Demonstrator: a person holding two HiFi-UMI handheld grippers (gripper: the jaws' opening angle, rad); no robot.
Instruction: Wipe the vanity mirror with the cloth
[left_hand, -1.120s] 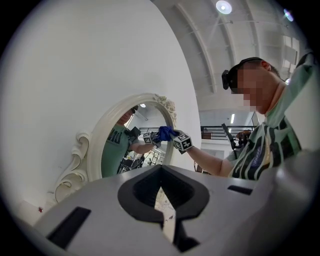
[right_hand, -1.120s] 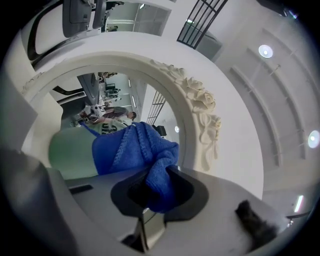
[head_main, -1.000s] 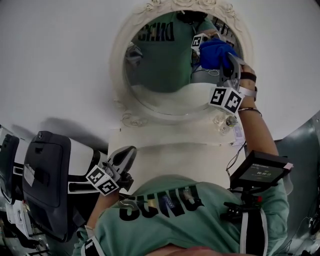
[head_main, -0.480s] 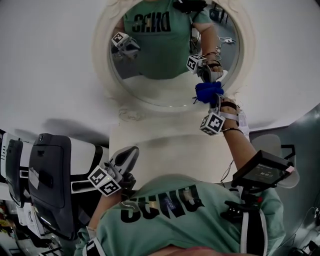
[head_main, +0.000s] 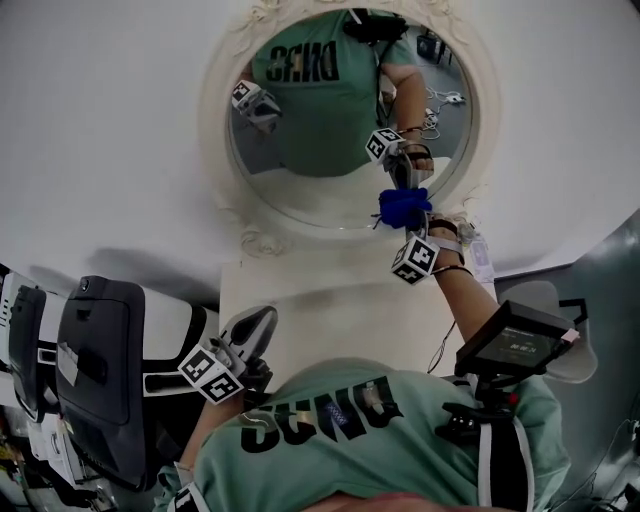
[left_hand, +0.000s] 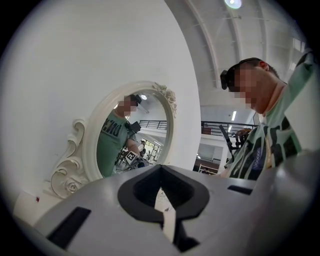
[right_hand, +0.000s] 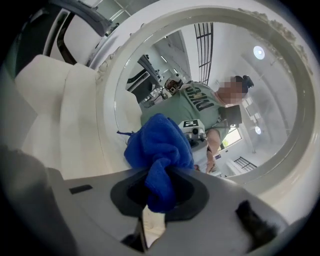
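Right gripper clamps the cloth against the mirror near five o'clock, for wiping — left gripper waits, fingers closed, empty.

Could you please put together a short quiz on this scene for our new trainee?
1. True or false: the left gripper holds nothing.
2. In the head view, the blue cloth is at which part of the vanity mirror? A top, B lower right, C far left.
3. Fill in: the cloth is clamped in the ___ gripper's jaws.
Key: 1 true; 2 B; 3 right gripper.
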